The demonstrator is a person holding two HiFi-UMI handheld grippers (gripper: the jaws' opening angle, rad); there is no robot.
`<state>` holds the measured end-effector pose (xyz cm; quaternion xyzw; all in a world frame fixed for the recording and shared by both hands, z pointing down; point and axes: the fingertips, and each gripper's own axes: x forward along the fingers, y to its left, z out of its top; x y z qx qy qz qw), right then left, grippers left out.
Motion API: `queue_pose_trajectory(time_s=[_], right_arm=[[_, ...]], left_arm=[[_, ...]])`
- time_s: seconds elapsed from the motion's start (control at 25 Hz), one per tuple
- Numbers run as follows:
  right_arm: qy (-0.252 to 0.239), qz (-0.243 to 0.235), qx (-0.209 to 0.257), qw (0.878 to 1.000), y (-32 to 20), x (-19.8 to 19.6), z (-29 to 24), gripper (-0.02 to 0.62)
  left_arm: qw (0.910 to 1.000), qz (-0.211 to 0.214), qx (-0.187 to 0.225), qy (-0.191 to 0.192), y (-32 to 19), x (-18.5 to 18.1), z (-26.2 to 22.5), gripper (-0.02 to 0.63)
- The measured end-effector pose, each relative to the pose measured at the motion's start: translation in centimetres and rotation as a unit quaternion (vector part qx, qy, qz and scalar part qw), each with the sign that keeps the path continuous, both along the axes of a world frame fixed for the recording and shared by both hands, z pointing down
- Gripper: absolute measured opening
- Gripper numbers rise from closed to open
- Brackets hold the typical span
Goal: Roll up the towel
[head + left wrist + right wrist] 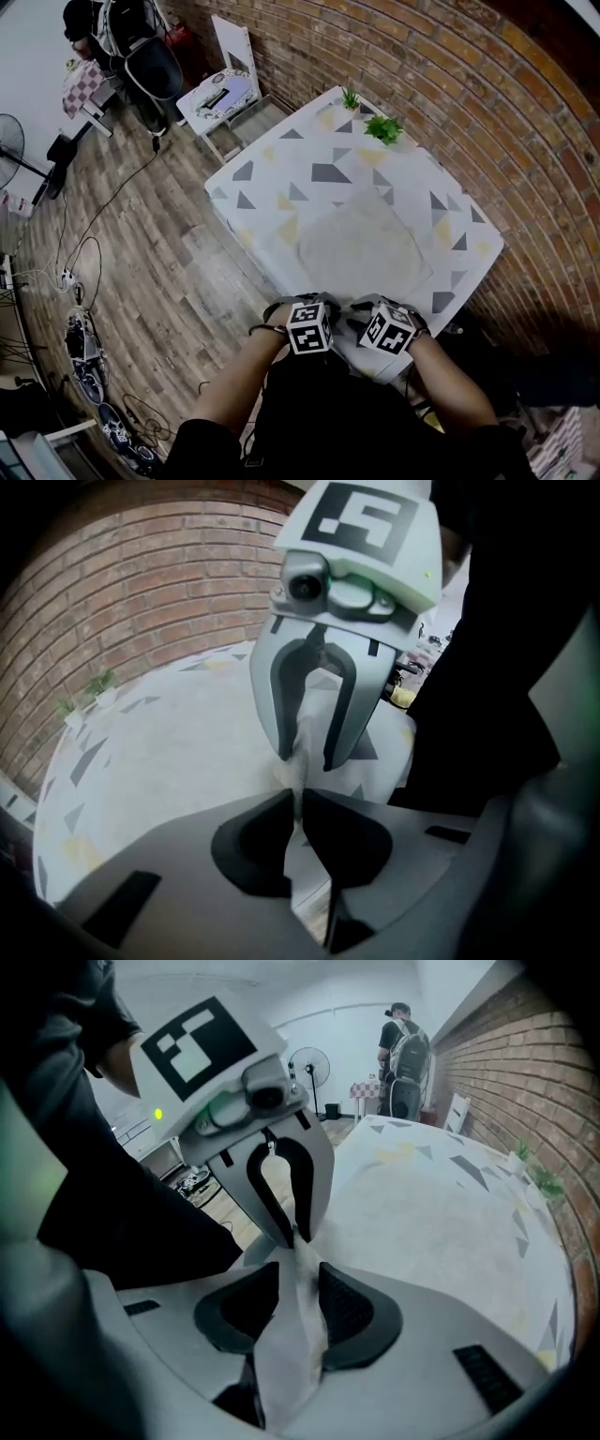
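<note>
The pale grey cloth towel [366,246] lies spread flat on the white desk patterned with grey and yellow triangles [272,178], stretching straight ahead of both tools. It looks nearly square, so no long axis stands out, and its near edge runs crosswise from one tool to the other. The left tool [298,803] is clenched on a thin pinch of that edge. The right tool [298,1274] has its pads apart, with a raised fold of the edge lying loose between them.
</note>
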<state>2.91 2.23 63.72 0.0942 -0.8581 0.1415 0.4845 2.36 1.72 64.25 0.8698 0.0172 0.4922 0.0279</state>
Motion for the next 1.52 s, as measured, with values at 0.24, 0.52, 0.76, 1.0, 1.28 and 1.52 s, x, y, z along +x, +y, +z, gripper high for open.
queue_pose_trajectory(time_s=[0.24, 0.52, 0.76, 1.0, 1.28, 1.52], right_arm=[[0.021, 0.022, -0.009, 0.999, -0.4, 0.5, 1.8, 0.056], [0.017, 0.029, -0.055, 0.998, -0.9, 0.5, 1.8, 0.048], [0.012, 0.038, -0.075, 0.996, -2.2, 1.1, 0.8, 0.096], [0.001, 0.069, -0.071, 0.995, -3.6, 2.3, 0.9, 0.048], [0.027, 0.095, -0.054, 0.994, -4.4, 2.4, 2.5, 0.049], [0.035, 0.107, -0.05, 0.992, -4.2, 2.4, 2.5, 0.055]], left_arm=[[0.9988, -0.003, 0.046, -0.02, -1.2, -0.6, 0.1, 0.044], [0.9988, -0.014, 0.041, -0.023, -1.7, -0.4, 0.2, 0.044], [0.9987, -0.042, -0.004, -0.03, -2.8, -0.8, 1.8, 0.044], [0.9984, -0.04, -0.025, -0.029, -3.3, -0.6, 1.5, 0.044], [0.9957, -0.039, 0.076, -0.036, -4.0, -0.7, -0.5, 0.127], [0.9911, 0.028, 0.126, -0.032, -1.1, 1.3, -1.4, 0.126]])
